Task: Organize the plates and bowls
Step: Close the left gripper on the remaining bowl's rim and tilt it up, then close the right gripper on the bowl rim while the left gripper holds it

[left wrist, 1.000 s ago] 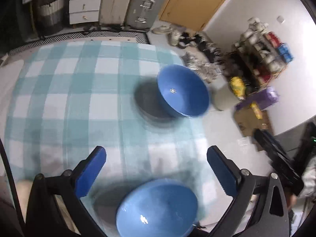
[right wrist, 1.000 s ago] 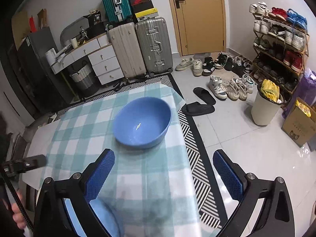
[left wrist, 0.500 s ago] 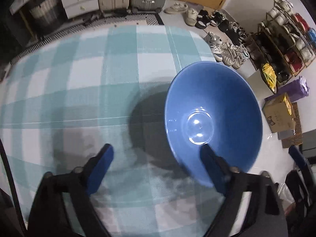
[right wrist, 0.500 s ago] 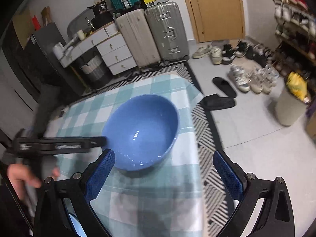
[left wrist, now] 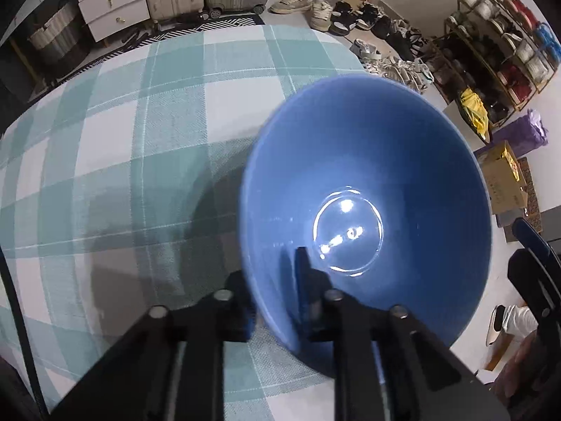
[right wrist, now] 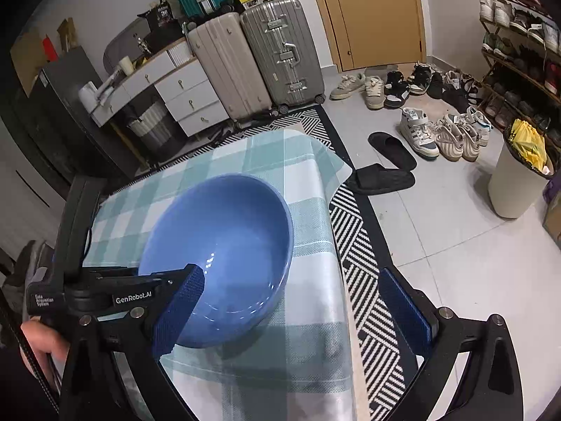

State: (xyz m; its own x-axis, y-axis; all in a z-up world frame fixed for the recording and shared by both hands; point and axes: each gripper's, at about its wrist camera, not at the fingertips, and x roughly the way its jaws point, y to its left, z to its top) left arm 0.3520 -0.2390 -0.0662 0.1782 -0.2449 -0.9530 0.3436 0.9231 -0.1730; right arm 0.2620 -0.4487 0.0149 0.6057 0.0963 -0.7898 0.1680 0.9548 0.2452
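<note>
Since half a second ago my left hand-held gripper point(left wrist: 277, 298) has closed on the near rim of the blue bowl point(left wrist: 364, 210), where before its fingers stood wide apart around that rim. Now one finger is outside the wall and the other finger point(left wrist: 302, 273) is inside, so the rim is pinched between them. The bowl sits on the checked surface point(left wrist: 147, 133) near its right edge, and I cannot tell if it is lifted. Further right, my right hand-held gripper point(right wrist: 291, 312) is wide open and holds nothing; its left finger point(right wrist: 178, 312) is just in front of the bowl, its right finger over the striped rug point(right wrist: 361, 245).
</note>
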